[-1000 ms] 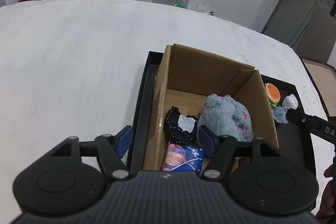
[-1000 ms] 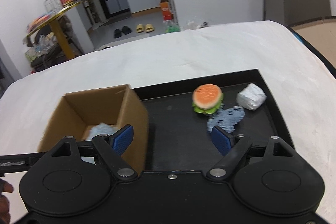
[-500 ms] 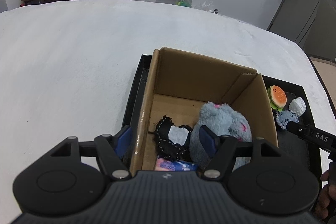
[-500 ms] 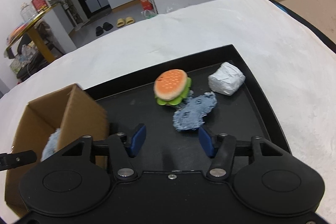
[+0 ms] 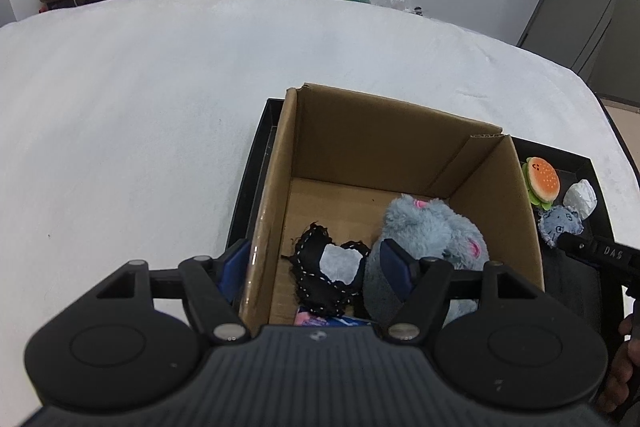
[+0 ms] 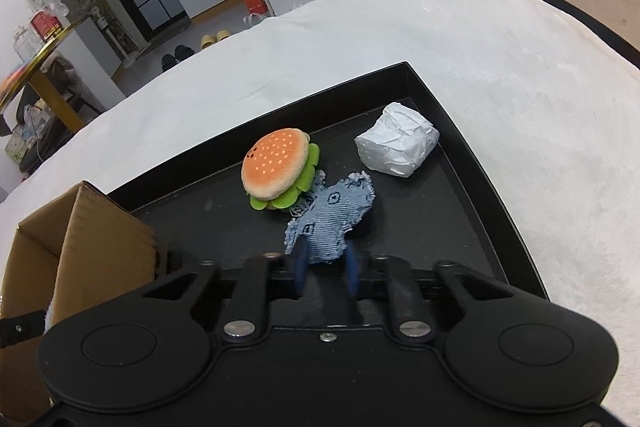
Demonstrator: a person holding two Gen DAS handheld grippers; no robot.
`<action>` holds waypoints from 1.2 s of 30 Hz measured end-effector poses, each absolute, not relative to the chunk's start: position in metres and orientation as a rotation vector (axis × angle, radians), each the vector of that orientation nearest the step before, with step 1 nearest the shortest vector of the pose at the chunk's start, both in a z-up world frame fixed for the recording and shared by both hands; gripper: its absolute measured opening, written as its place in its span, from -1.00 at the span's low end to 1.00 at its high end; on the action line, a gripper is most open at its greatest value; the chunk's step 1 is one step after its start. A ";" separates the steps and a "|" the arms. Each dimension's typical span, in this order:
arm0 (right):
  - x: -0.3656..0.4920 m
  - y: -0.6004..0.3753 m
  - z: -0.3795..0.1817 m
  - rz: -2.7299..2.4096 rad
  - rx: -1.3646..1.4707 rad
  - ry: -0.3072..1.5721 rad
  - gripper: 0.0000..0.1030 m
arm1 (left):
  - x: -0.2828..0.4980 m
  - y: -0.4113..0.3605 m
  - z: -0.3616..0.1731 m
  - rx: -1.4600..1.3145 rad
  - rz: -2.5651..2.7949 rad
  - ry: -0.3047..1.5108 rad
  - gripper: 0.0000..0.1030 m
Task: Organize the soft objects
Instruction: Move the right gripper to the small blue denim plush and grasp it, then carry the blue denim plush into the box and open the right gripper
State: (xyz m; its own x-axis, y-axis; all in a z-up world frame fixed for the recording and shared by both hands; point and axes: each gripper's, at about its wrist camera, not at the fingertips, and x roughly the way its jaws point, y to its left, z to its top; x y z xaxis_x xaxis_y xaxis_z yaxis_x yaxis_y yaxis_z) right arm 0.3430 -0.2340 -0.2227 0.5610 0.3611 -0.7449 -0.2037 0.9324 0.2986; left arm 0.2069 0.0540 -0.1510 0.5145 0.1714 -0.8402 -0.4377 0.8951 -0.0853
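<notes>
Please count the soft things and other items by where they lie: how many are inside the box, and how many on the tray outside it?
In the box: 3 (grey plush, black pouch, pink-blue packet, mostly hidden)
On the tray outside: 3 (burger toy, denim piece, white wad)
Total: 6

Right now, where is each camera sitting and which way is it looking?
Left wrist: on the left gripper, looking down into the cardboard box at the grey plush; its open fingers show.
Right wrist: on the right gripper, facing the black tray; its fingers pinch the denim toy.
Both see the burger plush, the box and the tray.
</notes>
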 end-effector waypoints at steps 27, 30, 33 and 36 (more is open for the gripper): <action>0.297 -0.222 -0.157 0.417 0.120 0.799 -0.98 | 0.179 0.067 -0.141 -0.338 0.317 0.924 0.34; 0.293 -0.215 -0.148 0.454 0.121 0.793 -0.98 | 0.174 0.068 -0.139 -0.349 0.314 0.921 0.34; 0.289 -0.206 -0.138 0.482 0.112 0.778 -0.98 | 0.171 0.070 -0.137 -0.363 0.303 0.908 0.34; 0.284 -0.195 -0.128 0.502 0.106 0.763 -0.98 | 0.167 0.073 -0.134 -0.373 0.290 0.895 0.34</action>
State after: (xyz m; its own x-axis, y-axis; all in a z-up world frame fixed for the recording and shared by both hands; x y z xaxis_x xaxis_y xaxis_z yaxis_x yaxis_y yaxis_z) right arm 0.2839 -0.1950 -0.1285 0.6118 0.4717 -0.6350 -0.3962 0.8775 0.2701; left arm 0.1673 0.0729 -0.1342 0.5936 0.0898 -0.7997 -0.3959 0.8978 -0.1931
